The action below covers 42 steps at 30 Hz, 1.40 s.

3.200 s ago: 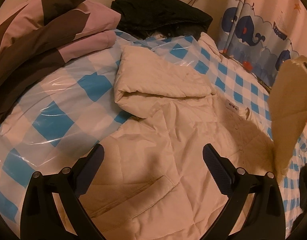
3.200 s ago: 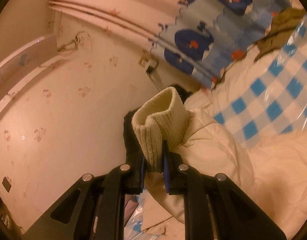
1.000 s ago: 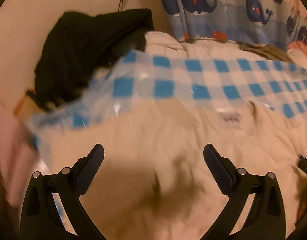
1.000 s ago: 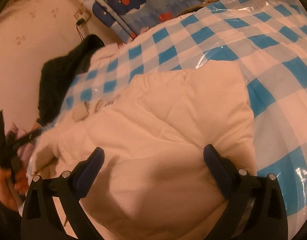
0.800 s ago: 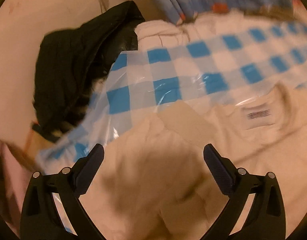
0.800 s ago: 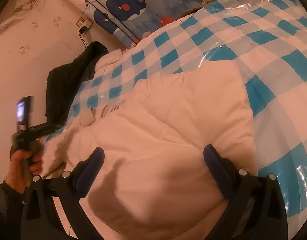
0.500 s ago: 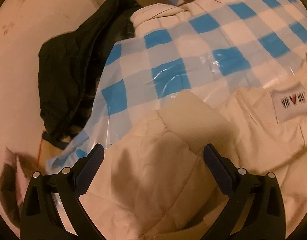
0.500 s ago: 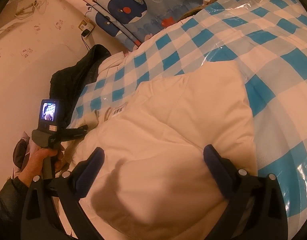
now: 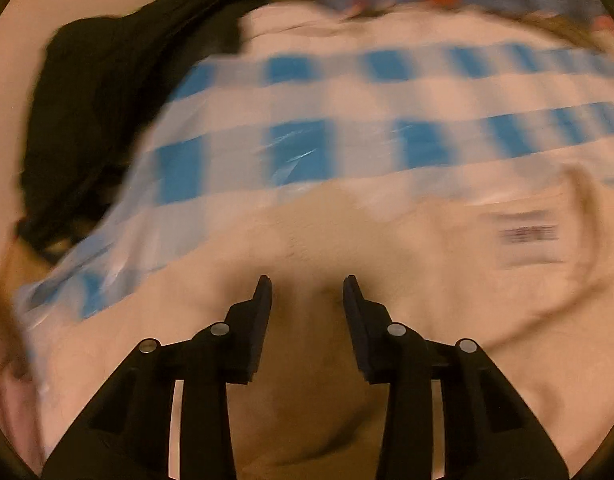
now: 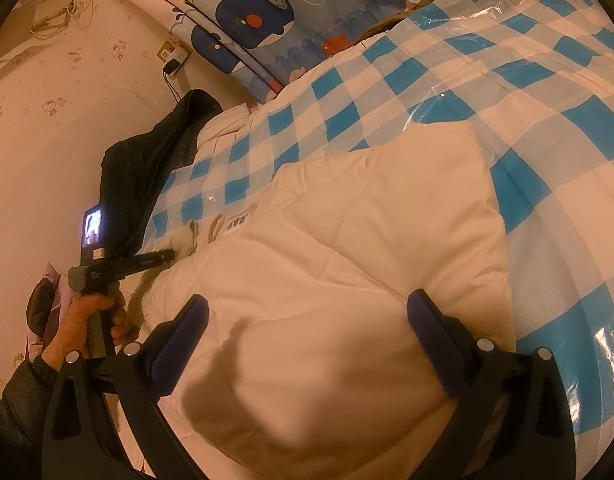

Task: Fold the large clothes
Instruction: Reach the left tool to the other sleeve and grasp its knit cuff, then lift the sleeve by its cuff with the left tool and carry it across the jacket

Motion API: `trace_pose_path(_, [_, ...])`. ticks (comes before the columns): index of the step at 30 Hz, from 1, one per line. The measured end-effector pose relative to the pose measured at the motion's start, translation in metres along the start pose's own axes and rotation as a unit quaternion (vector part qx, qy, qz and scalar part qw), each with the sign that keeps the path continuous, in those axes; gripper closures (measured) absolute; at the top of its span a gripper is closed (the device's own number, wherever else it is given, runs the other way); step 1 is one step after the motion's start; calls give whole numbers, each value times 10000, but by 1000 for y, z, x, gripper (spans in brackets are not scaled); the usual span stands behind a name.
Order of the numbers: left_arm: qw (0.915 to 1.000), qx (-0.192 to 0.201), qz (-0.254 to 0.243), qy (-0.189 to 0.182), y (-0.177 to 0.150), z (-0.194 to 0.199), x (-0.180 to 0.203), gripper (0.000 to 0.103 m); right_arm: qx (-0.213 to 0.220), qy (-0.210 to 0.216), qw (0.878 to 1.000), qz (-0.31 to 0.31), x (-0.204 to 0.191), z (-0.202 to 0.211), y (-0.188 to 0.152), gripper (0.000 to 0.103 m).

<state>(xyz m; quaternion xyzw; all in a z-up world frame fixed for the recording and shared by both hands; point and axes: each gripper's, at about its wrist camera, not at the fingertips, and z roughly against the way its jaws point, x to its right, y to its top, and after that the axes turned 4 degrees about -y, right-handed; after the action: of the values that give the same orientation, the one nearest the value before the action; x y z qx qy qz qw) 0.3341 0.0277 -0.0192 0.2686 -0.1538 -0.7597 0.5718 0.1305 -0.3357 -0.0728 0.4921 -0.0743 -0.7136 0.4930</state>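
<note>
Hovering over the cream padded jacket (image 10: 347, 280) spread on the blue-checked plastic sheet (image 10: 527, 80), my right gripper (image 10: 307, 320) has its jaws wide apart. My left gripper (image 9: 307, 292), narrowed but gapped, noses the jacket's edge; blur hides any grip.

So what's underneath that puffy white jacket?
The white jacket lies on a blue-and-white checked plastic sheet, which shows all around its far edges. What's below the jacket's middle, or beneath the sheet itself, is covered and cannot be seen.

Jacket (image 10: 347, 264) on sheet (image 10: 487, 80)
</note>
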Motion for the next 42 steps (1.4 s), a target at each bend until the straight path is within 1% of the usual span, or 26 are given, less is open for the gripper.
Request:
trace_pose_path(1, [9999,-87,-95,-52,0,1,3,67,1,5,10000,-6,0,0,0,8])
trace_pose_path(2, [9997,-110,-196,-104,-1,1,6,60,0,7,10000,-10,0,0,0,8])
trace_pose_path(3, [9995,-141,-273,-90,-2,1,8,56,0,10,10000,-11,0,0,0,8])
trace_pose_path(5, [9989,-224,-381,-150,-3,-2,11,39,1,12,10000,-13,1,0,0,8])
trace_pose_path(6, [9986,-251,-458,-98,-2,-5,13,37,2,17,10000,-17,1,-1,0,8])
trace_pose_path(8, [9959,-315,-762,383,-5,-15,19,24,4,29,10000,-26,1,-1,1,8])
trace_pose_path(10, [9922,-343,-922,769,-6,-24,18,22,6,46,10000,-31,1,-1,0,8])
trace_pose_path(11, [9922,-374,-888,787,-6,-27,15,24,9,54,10000,-34,2,-1,1,8])
trace_pose_path(12, [9930,-384,-804,777,-6,-28,11,32,15,60,10000,-38,2,-1,0,7])
trace_pose_path(13, [9940,-380,-687,758,-6,-27,7,56,20,70,10000,-44,2,-1,0,8])
trace_pose_path(14, [9937,-363,-622,858,-7,-25,5,67,26,83,9999,-53,3,-1,0,8])
trace_pose_path(16, [9942,-202,-525,922,-6,-10,-3,75,41,113,9999,-72,4,-1,0,8])
trace_pose_path(17, [9942,-65,-470,969,-6,1,-9,78,47,123,9999,-76,4,-1,0,8])
trace_pose_path(18, [9941,49,-412,1001,-6,11,-15,78,53,135,9999,-80,4,-1,0,8])
trace_pose_path(21, [9928,501,-22,1087,-6,59,-50,78,65,167,9998,-99,6,-1,0,7])
trace_pose_path(23, [9901,784,321,1119,-10,103,-92,79,75,187,9997,-109,6,-1,0,8])
trace_pose_path(24, [9891,842,402,1140,-11,115,-104,79,81,197,9997,-113,6,-1,0,8])
trace_pose_path(25, [9875,922,566,1147,-12,135,-129,79,87,205,9997,-118,6,0,-1,8])
trace_pose_path(29, [9803,1058,1092,1263,-24,189,-217,79,129,281,9994,-153,8,1,-1,8])
trace_pose_path(33, [9703,966,1737,1376,-55,221,-301,79,186,372,9989,-202,11,4,-2,8])
trace_pose_path(37, [9688,931,2067,998,-87,227,-334,79,222,403,9987,-218,11,5,-3,8])
trace_pose_path(38, [9699,965,2058,873,-91,228,-334,74,229,411,9986,-226,11,6,-3,8])
trace_pose_path(39, [9707,1066,2031,715,-95,230,-333,72,234,415,9986,-231,11,6,-3,8])
trace_pose_path(40, [9695,1279,2034,492,-100,233,-333,61,240,417,9986,-233,11,6,-3,8])
trace_pose_path(41, [9661,1441,2114,354,-103,238,-335,47,241,420,9986,-233,12,7,-3,8])
trace_pose_path(42, [9606,1620,2249,208,-107,244,-339,42,241,418,9986,-233,11,6,-3,8])
